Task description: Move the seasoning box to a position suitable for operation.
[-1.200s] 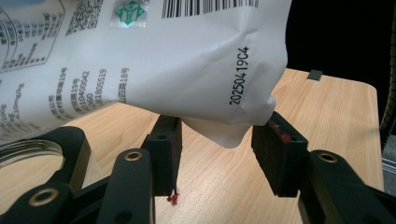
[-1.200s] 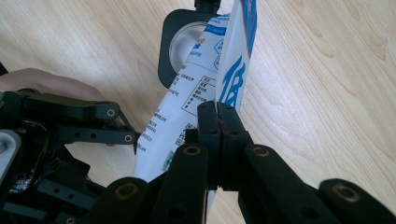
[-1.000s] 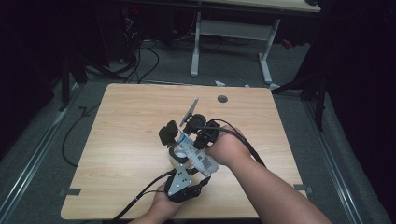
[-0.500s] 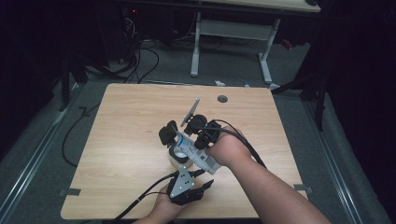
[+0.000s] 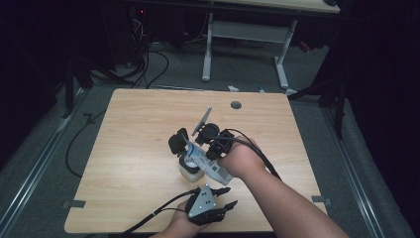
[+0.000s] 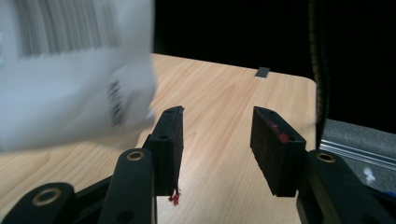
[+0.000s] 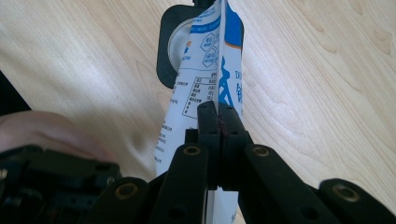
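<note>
My right gripper (image 5: 202, 148) is over the middle of the table, shut on a white and blue printed pouch (image 5: 210, 166) that slants down toward the near edge. In the right gripper view the jaws (image 7: 218, 109) pinch the pouch's (image 7: 205, 65) flat edge. Beyond its far end lies a black rounded piece with a pale round middle (image 7: 170, 46). A white jar (image 5: 189, 171) stands just under the pouch. My left gripper (image 5: 229, 206) is near the front edge, open and holding nothing. In its own view (image 6: 217, 116) the pouch's barcode side (image 6: 70, 65) hangs blurred at the upper left.
The wooden table (image 5: 133, 148) has a round cable hole (image 5: 236, 105) at its far side and tape marks at its near corners. A black object (image 5: 177, 141) sits left of the pouch. Cables trail from both grippers. A desk frame (image 5: 242, 44) stands on the floor behind.
My left gripper has drawn back from under the pouch toward the front edge, and the white jar now shows below the pouch. The right gripper and pouch have stayed put.
</note>
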A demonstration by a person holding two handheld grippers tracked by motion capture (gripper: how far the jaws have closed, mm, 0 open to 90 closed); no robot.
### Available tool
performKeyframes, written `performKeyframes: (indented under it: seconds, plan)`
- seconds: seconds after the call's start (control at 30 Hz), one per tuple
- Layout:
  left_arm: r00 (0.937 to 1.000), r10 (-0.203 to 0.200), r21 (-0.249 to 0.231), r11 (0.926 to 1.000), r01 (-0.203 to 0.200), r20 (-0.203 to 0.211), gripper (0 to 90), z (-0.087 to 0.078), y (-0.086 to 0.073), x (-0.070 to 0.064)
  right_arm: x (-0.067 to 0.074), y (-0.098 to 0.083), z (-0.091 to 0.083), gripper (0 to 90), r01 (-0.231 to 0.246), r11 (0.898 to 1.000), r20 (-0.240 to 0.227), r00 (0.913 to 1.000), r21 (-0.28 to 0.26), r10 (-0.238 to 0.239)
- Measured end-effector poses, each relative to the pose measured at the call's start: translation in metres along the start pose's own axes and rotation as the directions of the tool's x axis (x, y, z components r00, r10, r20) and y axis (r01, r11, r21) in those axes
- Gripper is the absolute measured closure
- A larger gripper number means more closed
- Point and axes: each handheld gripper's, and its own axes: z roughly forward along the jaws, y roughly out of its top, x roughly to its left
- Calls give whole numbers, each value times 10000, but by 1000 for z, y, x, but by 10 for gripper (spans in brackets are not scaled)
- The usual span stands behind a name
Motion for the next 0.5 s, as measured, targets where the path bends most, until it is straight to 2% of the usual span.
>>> performKeyframes:
  seconds: [0.1,0.27,0.5]
  plan:
    - [9995,-302,-48,9995,303,55,531,4,4,2,1,0,1,900,33,10000,42,10000,56,-33]
    - [9991,-412,-122,9991,413,112,528,9,8,0,0,0,3,900,-27,10000,-5,10000,-16,27]
    - [9982,-585,-3,9983,585,-127,557,12,6,2,1,-2,4,900,-54,10000,0,10000,29,54]
